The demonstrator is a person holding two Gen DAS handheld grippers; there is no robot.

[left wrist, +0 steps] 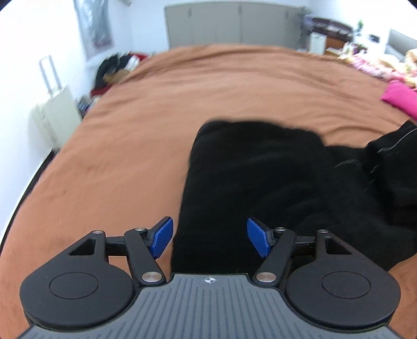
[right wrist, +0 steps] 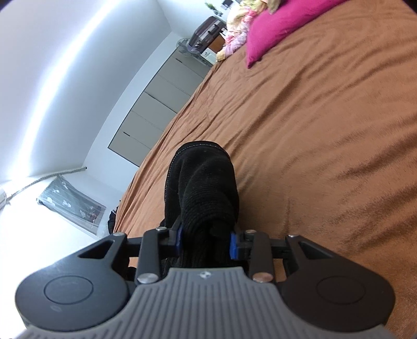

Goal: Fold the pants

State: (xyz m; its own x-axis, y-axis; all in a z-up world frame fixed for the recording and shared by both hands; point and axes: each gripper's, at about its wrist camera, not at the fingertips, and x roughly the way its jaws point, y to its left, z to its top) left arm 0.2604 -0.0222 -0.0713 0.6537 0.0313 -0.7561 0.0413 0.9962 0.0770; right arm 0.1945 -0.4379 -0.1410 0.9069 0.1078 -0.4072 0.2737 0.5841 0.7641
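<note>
The black pants point(left wrist: 273, 177) are lying on a bed covered by a rust-brown blanket point(left wrist: 156, 117), spread across the near right part of it in the left wrist view, with a squared-off end pointing toward the far side of the bed and more dark cloth bunching up at the right edge of the picture.

The left gripper point(left wrist: 209, 240) is hovering above the near edge of the pants, pointing down at them. Its blue fingers point(left wrist: 163, 240) are standing wide apart with nothing between them; the cloth is showing in the gap below, but the pads are not pressing on it.

The right gripper point(right wrist: 206, 243) is pinching a thick bunch of the pants point(right wrist: 203, 193), its blue fingers point(right wrist: 232, 246) closing in on the fabric from both sides. The gripped fold is rising ahead of the gripper in a rounded hump with a stitched hem along its top, and it appears to be lifting off the blanket point(right wrist: 312, 156), though the angle is making this hard to judge.

A magenta pillow point(right wrist: 281, 26) is sitting at the far end of the bed, well apart from the pants. Grey cabinets point(left wrist: 234, 23) are lining the wall beyond the bed, and a pale suitcase point(left wrist: 52, 114) is standing beside it.
</note>
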